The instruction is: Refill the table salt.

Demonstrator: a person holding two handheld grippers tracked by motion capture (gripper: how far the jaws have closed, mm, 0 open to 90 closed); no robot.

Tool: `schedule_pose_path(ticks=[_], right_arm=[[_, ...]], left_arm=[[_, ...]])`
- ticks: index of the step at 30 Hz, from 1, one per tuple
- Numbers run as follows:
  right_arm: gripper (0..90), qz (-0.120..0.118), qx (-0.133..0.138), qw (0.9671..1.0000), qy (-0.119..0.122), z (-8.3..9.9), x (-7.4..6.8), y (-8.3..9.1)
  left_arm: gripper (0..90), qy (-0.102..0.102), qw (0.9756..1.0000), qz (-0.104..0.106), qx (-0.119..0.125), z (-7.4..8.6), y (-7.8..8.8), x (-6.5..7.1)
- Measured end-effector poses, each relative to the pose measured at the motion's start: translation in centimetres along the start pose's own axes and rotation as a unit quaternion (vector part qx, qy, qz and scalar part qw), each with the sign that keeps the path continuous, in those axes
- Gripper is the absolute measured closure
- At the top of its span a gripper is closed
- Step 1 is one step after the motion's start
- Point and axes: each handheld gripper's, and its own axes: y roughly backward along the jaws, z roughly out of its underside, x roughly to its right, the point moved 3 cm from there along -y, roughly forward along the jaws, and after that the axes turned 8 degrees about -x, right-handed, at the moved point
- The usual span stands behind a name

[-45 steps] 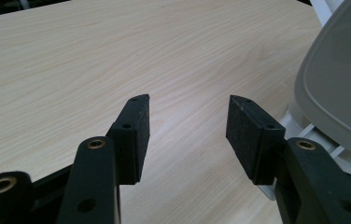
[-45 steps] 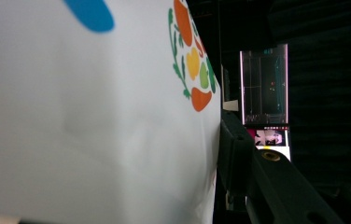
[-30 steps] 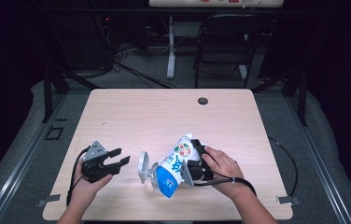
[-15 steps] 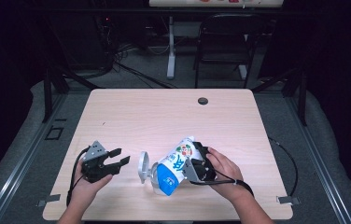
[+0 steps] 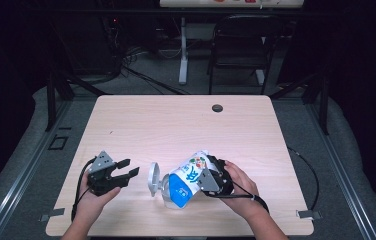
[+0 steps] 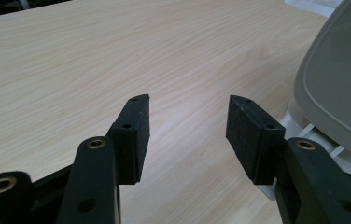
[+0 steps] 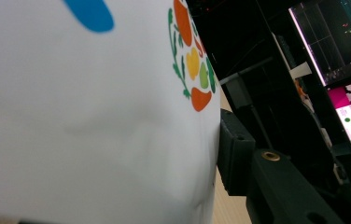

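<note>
White plastic with blue lettering and a wreath of orange and green fruit: that is the tub (image 5: 188, 179), lying tilted on its side in the lower middle of the high view, its mouth turned toward the lower left and its grey flip lid (image 5: 153, 178) swung open and standing on edge just beside that mouth. The right claw (image 5: 215, 176) pinches the tub across its body from the right; in the right gripper view one black pad presses flat against the white wall (image 7: 94, 121) (the other pad is hidden behind the container). The left claw (image 5: 126, 170) hovers at the lower left of the high view with its jaws spread and nothing between them, near the lid but apart from it; in the left gripper view the lid (image 6: 339, 84) looms at the right edge, just past the right-hand pad.

I'd judge the step in hand to be steadying the tub while the lid is dealt with. Next, the left claw would need to slide right, straddle the lid's thin edge and close on it, while the right one keeps the tub from rolling on the pale wooden desk (image 5: 176, 120).
</note>
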Motion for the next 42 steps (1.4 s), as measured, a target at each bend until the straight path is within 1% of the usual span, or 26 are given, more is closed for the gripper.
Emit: schedule_pose_path(ticks=[1,2,4,9,10,12,13,14,15,17,19,20,21,22,23,25,26,27,28,31,32,34,36,38,41,42], right_arm=[[70.2,-0.002,0.004,1.0000,-0.006,0.1,-0.1,-0.1],[70.2,-0.006,0.001,1.0000,-0.007,0.1,0.0,0.0],[70.2,-0.015,-0.002,0.9997,-0.019,0.3,0.0,0.0],[70.0,-0.036,0.003,0.9979,-0.053,0.6,-0.3,-0.1],[70.0,-0.041,0.000,0.9978,-0.053,0.6,-0.3,-0.1],[70.0,-0.049,0.004,0.9966,-0.067,0.7,-0.7,-0.1],[70.0,-0.052,0.000,0.9965,-0.066,0.8,-0.7,-0.1],[70.0,-0.058,0.004,0.9952,-0.079,0.9,-0.8,-0.2],[70.0,-0.063,0.002,0.9945,-0.083,1.0,-0.9,-0.2],[69.9,-0.073,0.006,0.9921,-0.102,1.1,-1.0,-0.2],[69.8,-0.086,0.009,0.9886,-0.124,1.3,-1.0,-0.3],[69.8,-0.090,0.006,0.9879,-0.127,1.3,-0.9,-0.3],[69.7,-0.097,0.009,0.9854,-0.140,1.5,-0.9,-0.3],[69.7,-0.101,0.011,0.9838,-0.148,1.5,-0.9,-0.3],[69.7,-0.101,0.011,0.9838,-0.148,1.5,-0.9,-0.3],[69.6,-0.114,0.013,0.9786,-0.171,1.7,-0.8,-0.4],[69.5,-0.121,0.015,0.9746,-0.188,1.9,-0.8,-0.4],[69.5,-0.121,0.015,0.9746,-0.188,1.9,-0.8,-0.4],[69.4,-0.129,0.015,0.9706,-0.202,2.1,-0.7,-0.5],[69.2,-0.139,0.015,0.9650,-0.222,2.4,-0.7,-0.7],[69.2,-0.140,0.016,0.9635,-0.227,2.4,-0.7,-0.7],[69.1,-0.141,0.014,0.9629,-0.230,2.5,-0.7,-0.7],[69.1,-0.146,0.015,0.9603,-0.237,2.7,-0.7,-0.8],[69.0,-0.153,0.016,0.9543,-0.256,2.9,-0.7,-0.8],[68.7,-0.162,0.016,0.9471,-0.277,3.3,-0.6,-1.0],[68.7,-0.165,0.017,0.9439,-0.286,3.4,-0.6,-1.0]], left_arm=[[50.2,0.000,1.0000,0.000,0.000,0.0,0.0,0.0],[50.2,0.000,1.0000,0.000,0.002,0.0,0.0,0.0],[50.2,0.001,1.0000,0.000,0.001,0.0,0.0,0.0],[50.2,0.000,1.0000,0.000,0.000,0.0,0.0,0.0],[50.2,0.000,1.0000,0.000,-0.001,0.0,0.0,0.0],[50.2,0.000,1.0000,0.001,-0.001,0.0,0.0,0.0],[50.2,0.001,1.0000,0.001,0.002,0.0,-0.1,0.0],[50.2,0.001,1.0000,0.000,0.000,0.0,0.0,0.0],[50.2,0.001,1.0000,0.001,-0.001,0.0,0.0,0.0],[50.2,0.000,1.0000,0.002,-0.001,0.0,0.0,0.0],[50.2,-0.001,1.0000,0.002,-0.003,0.0,0.0,0.0],[50.2,0.000,1.0000,0.002,-0.002,0.0,-0.1,0.0],[50.2,0.000,1.0000,0.002,-0.002,0.0,-0.1,0.0],[50.2,0.000,1.0000,0.002,-0.002,0.0,-0.1,0.0],[50.2,0.000,1.0000,0.002,-0.002,0.0,-0.1,0.0],[50.2,0.000,1.0000,0.002,-0.002,0.0,-0.1,0.0],[50.2,-0.001,1.0000,0.002,0.001,0.0,-0.1,0.0],[50.2,-0.001,1.0000,0.002,0.001,0.0,-0.1,0.0],[50.2,0.000,1.0000,0.002,0.001,0.0,-0.1,0.0],[50.2,0.000,1.0000,0.002,-0.003,0.1,-0.1,0.0],[50.2,0.000,1.0000,0.002,-0.003,0.1,-0.1,0.0],[50.1,-0.002,1.0000,0.002,-0.003,0.0,-0.1,0.0],[50.1,0.000,1.0000,0.001,0.001,0.0,-0.1,0.0],[50.2,-0.001,1.0000,0.001,0.001,0.0,-0.1,0.0],[50.1,-0.002,1.0000,0.001,-0.003,0.0,0.0,0.0],[50.2,-0.001,1.0000,0.002,-0.003,0.0,-0.1,0.0]])
